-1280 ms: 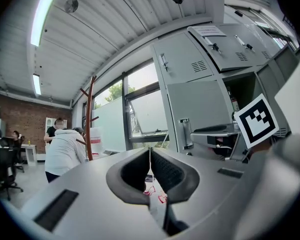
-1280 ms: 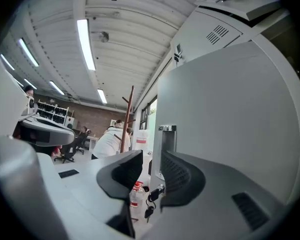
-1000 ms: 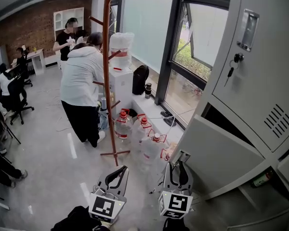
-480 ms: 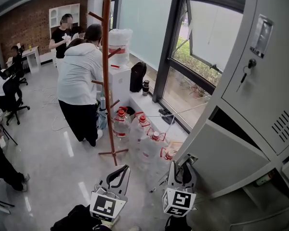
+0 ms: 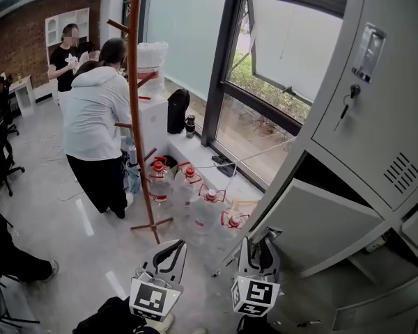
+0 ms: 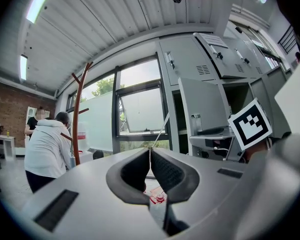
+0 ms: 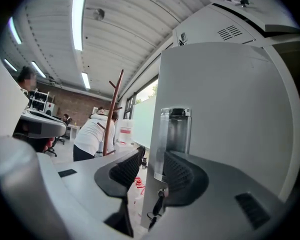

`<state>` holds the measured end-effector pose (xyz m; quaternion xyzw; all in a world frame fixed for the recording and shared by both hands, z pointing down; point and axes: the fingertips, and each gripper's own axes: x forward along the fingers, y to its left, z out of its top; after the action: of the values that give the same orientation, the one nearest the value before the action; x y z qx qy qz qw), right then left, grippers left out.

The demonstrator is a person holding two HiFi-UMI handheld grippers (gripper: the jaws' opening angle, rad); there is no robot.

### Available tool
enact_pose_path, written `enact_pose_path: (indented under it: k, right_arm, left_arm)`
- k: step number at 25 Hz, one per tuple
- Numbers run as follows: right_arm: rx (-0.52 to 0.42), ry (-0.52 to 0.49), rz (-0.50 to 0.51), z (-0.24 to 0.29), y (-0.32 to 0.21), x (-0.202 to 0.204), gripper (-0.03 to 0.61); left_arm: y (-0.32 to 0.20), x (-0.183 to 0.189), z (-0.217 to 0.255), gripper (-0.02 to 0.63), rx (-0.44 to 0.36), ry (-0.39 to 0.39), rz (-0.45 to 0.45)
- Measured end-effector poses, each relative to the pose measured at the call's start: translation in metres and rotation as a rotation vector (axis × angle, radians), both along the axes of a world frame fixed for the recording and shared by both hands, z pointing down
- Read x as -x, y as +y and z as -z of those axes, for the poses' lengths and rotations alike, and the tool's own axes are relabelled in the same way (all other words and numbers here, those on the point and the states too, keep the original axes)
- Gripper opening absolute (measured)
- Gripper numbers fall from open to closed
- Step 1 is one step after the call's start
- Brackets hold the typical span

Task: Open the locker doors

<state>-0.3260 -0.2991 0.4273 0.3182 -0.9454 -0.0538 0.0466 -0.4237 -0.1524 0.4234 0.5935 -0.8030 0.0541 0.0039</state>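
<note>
Currently, compared with a second ago, the coat stand and the person in the white top are sitting further left in the head view. Both grippers are keeping much the same places at the bottom of that view. The lower locker door is hanging open at about the same angle as before, and the right gripper is staying at its free edge.

The right gripper's fingers are standing wide apart and straddling that edge of the door. The door's handle is lying between them. The inner finger is showing a clear gap to the door edge, while the other finger is lying against the door face beside the handle. A key is hanging just below the handle.

The left gripper is hovering beside the right one, apart from the door. Its fingers are meeting at the tips and gripping nothing.

Above, the upper locker door is staying shut, with a key in its lock.
</note>
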Motion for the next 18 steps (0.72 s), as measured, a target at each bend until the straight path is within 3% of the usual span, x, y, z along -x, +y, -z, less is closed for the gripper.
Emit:
enact_pose_path:
  k: [11,18]
  right_arm:
    - [0.003,-0.01,-0.174,0.0,0.034,-0.023,0.129]
    - [0.017,-0.003,-0.218,-0.001,0.055,-0.041,0.133]
  left_arm:
    - [-0.003,0.0,0.011,0.026,-0.038,-0.012,-0.205]
    - [-0.009,-0.017,0.013,0.026,-0.059,-0.015,-0.326]
